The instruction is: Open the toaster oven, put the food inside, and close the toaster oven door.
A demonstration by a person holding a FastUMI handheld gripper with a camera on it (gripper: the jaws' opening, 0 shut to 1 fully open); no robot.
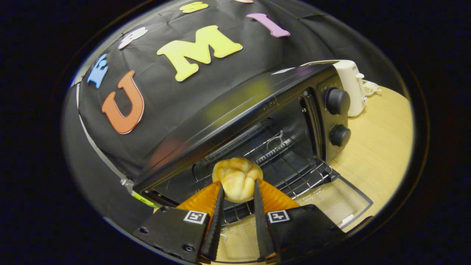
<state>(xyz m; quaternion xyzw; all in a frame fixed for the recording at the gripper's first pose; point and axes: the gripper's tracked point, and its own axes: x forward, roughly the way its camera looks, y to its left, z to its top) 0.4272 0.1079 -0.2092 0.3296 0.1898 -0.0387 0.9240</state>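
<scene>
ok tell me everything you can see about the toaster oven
The toaster oven is a glossy black box, apparently metal, standing on the pale wooden table before the black cloth wall. Its glass door lies folded down and open, baring a wire rack inside. Two round black knobs sit stacked on its control panel. A white appliance stands behind it. The gripper holds a bread roll at its opening.

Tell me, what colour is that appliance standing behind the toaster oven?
White or cream; the appliance shows in the gripper view, past the toaster oven.
</scene>
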